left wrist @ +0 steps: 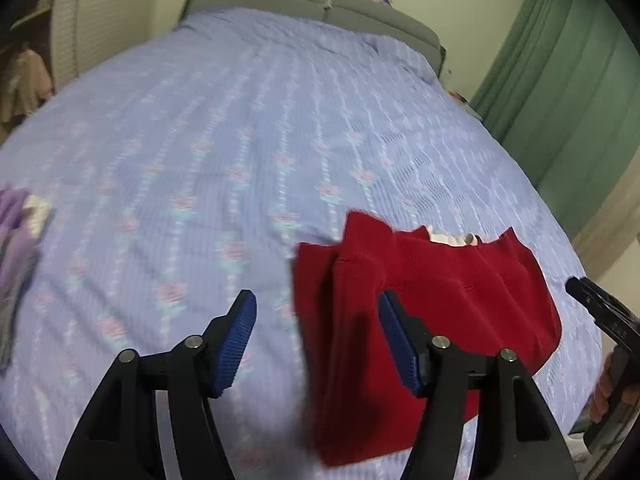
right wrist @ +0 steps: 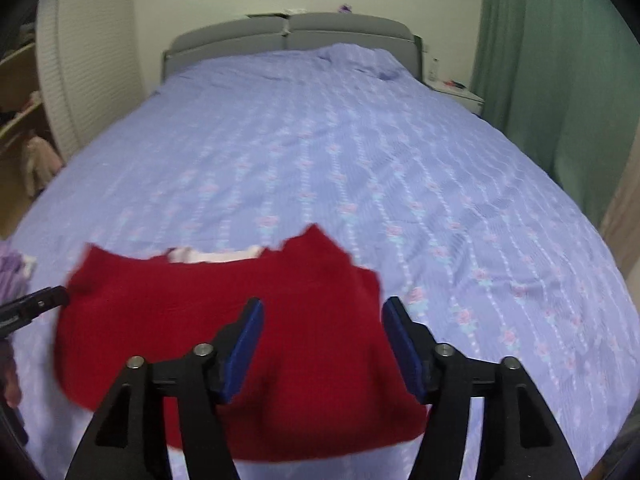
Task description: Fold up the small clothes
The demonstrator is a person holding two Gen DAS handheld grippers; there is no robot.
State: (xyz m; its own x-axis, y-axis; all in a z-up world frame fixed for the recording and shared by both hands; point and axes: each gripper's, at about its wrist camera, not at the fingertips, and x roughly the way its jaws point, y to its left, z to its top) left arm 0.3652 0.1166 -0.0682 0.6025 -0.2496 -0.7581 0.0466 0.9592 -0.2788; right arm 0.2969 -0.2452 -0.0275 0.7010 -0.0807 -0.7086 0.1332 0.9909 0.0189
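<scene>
A small red garment (left wrist: 432,300) with a white collar lies on the lilac flowered bedspread (left wrist: 240,140), its sides folded inward. My left gripper (left wrist: 318,340) is open and empty, above the garment's left edge. In the right wrist view the same red garment (right wrist: 256,340) lies near the bed's front edge, and my right gripper (right wrist: 322,348) is open and empty above its right half. The right gripper's body shows at the right edge of the left wrist view (left wrist: 612,332), and the left gripper's tip shows at the left edge of the right wrist view (right wrist: 36,304).
A pile of purple and white clothes (left wrist: 16,248) lies at the bed's left side. A grey headboard (right wrist: 292,36) closes the far end. Green curtains (right wrist: 552,80) hang on the right, by a white nightstand (right wrist: 456,92). Shelves (right wrist: 20,112) stand on the left.
</scene>
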